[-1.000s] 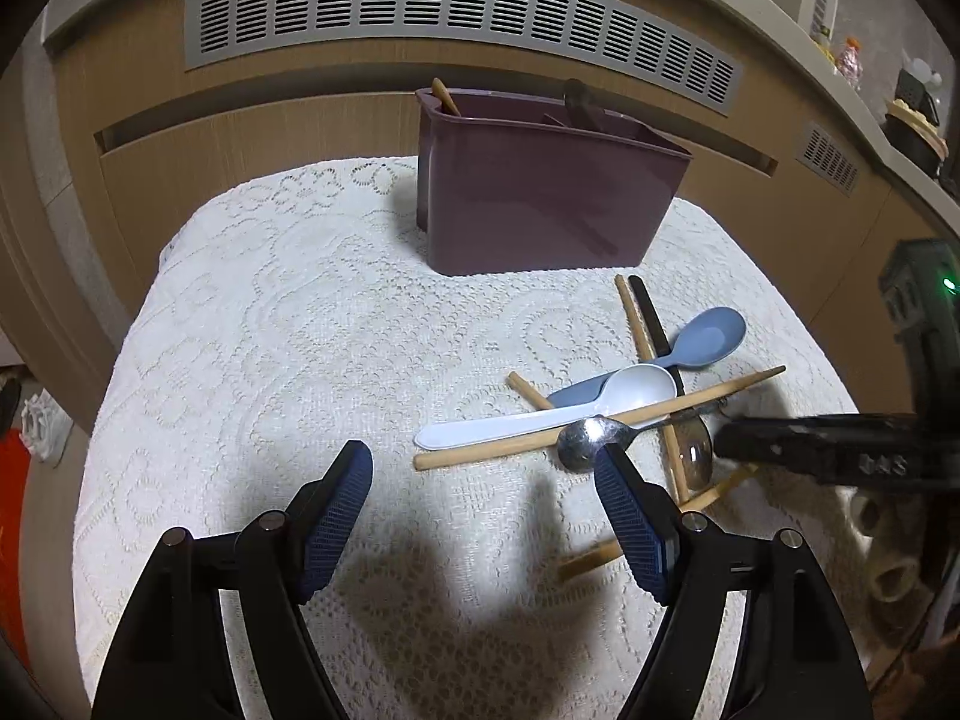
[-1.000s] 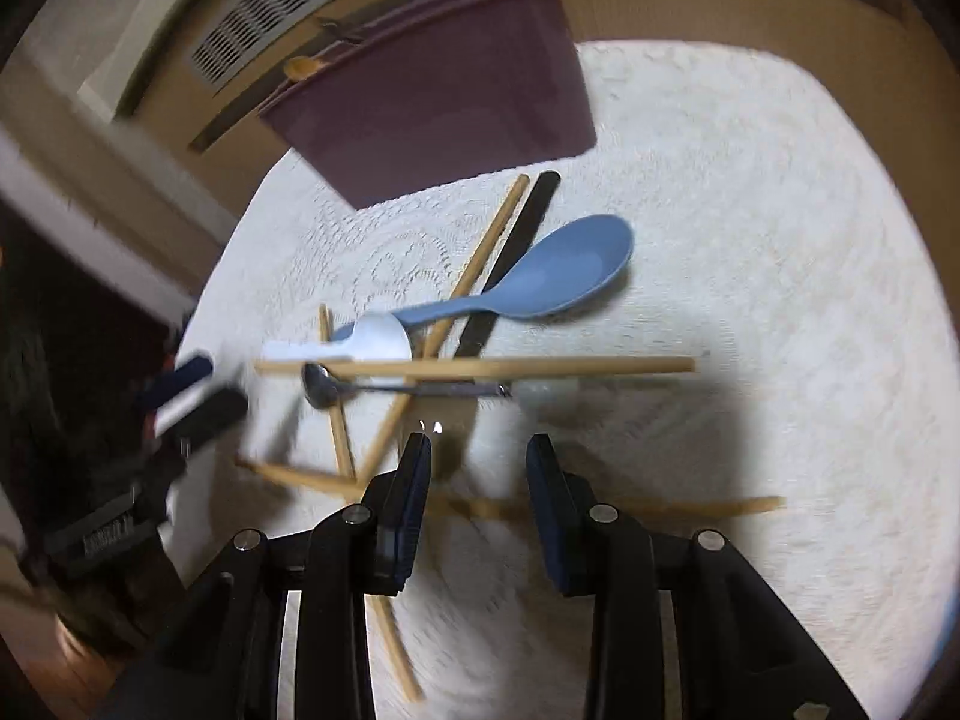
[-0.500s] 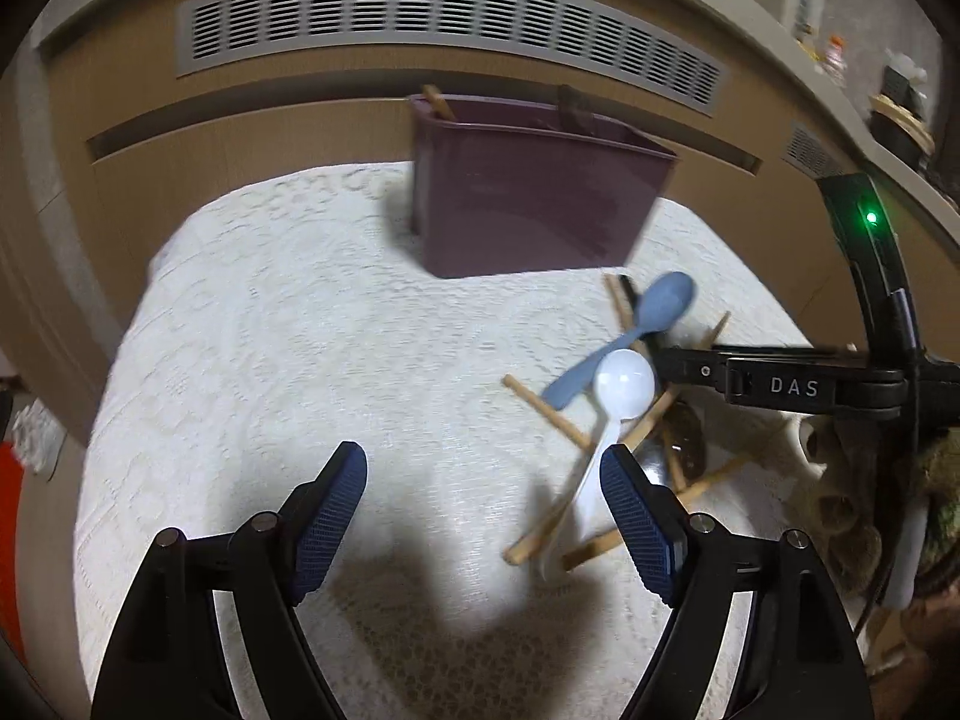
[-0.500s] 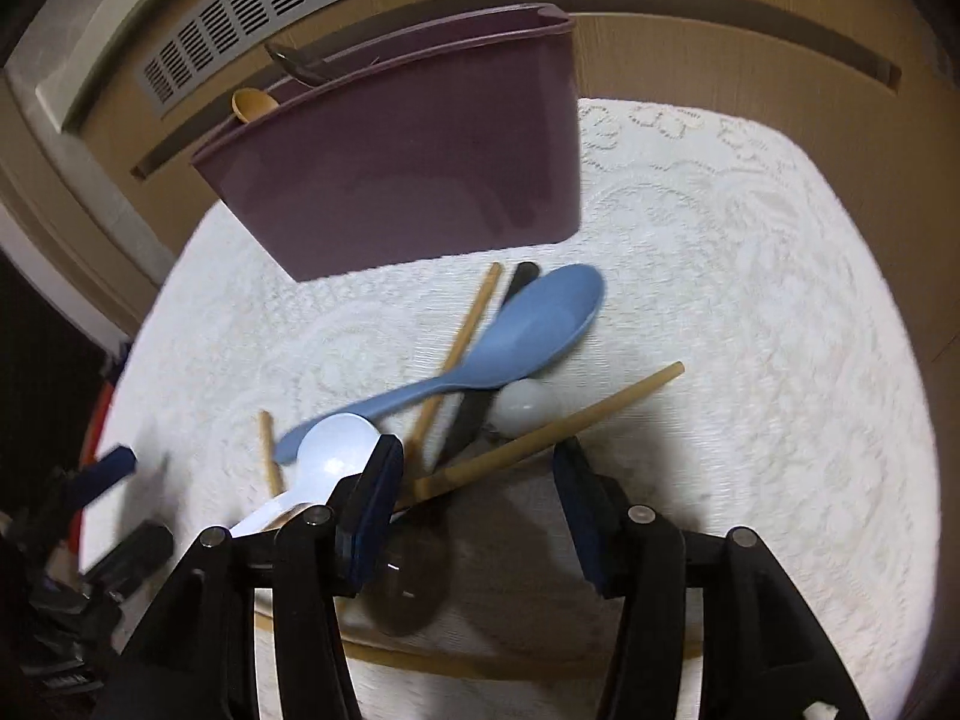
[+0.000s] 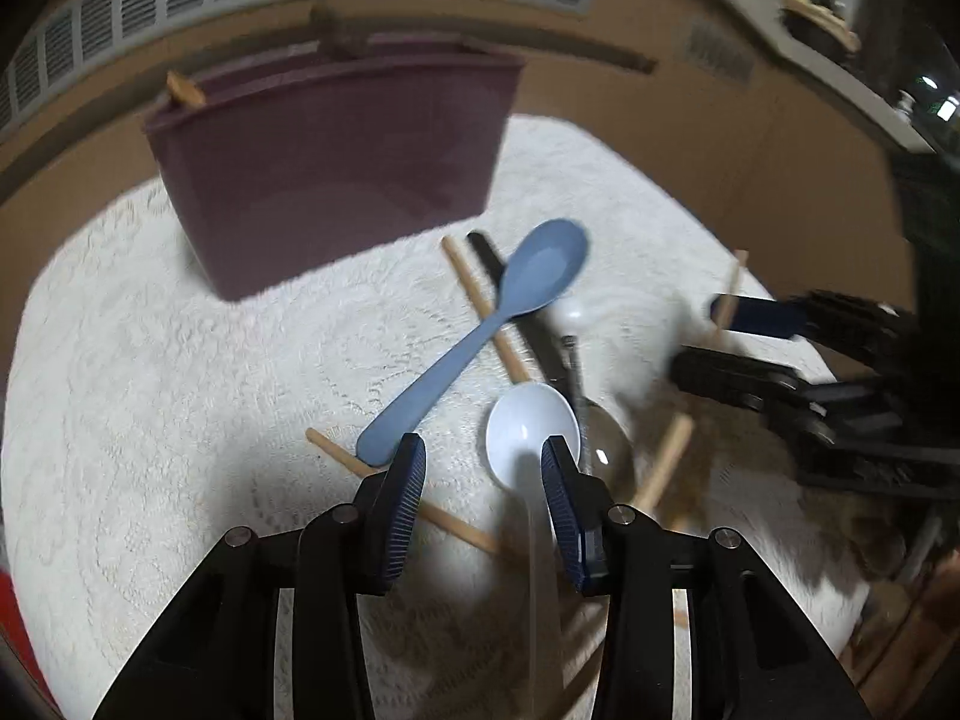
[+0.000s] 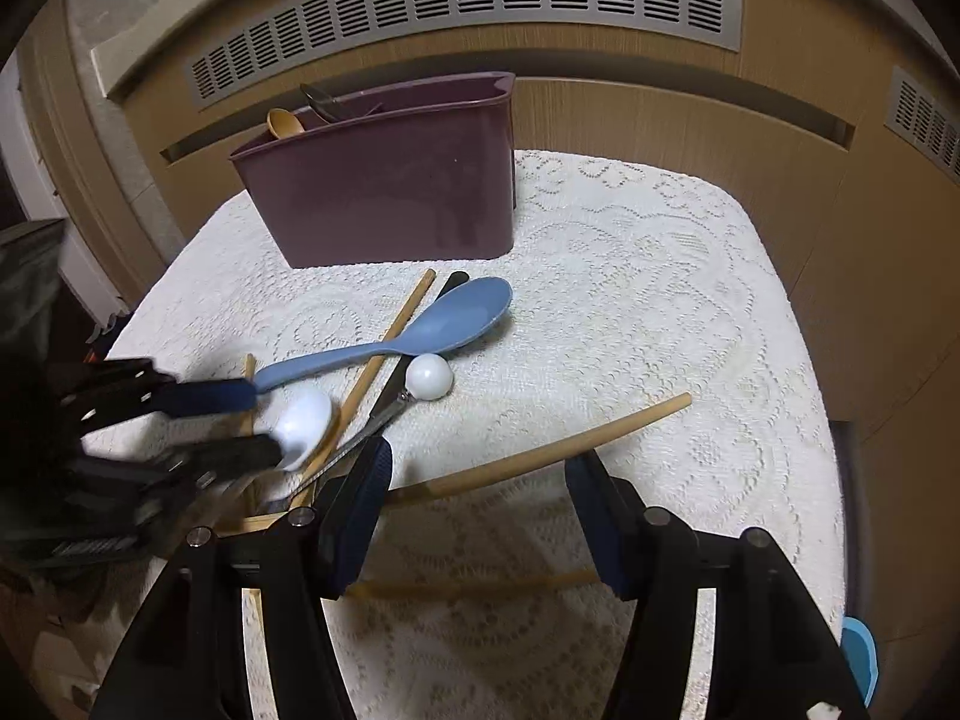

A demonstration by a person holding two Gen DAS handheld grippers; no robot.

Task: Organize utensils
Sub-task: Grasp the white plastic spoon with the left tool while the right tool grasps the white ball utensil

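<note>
A maroon utensil holder (image 5: 336, 168) (image 6: 390, 186) stands at the back of the lace cloth with a wooden spoon and a dark utensil in it. In front lies a pile: a blue spoon (image 5: 480, 330) (image 6: 414, 342), a white spoon (image 5: 528, 432) (image 6: 303, 426), a metal spoon (image 5: 600, 444), wooden chopsticks (image 6: 540, 456) and a black utensil. My left gripper (image 5: 483, 480) is open over the white spoon's handle, just behind its bowl. My right gripper (image 6: 477, 492) is open around a chopstick's middle and does not touch it.
A wooden cabinet with grey vent grilles (image 6: 468, 12) runs behind the table. The lace cloth (image 6: 660, 300) has bare room on its right side in the right wrist view. A light blue object (image 6: 858, 660) sits at the lower right edge.
My left gripper has moved right and forward onto the pile and narrowed over the white spoon. My right gripper has opened wider and pulled back; the chopstick now lies between its fingers.
</note>
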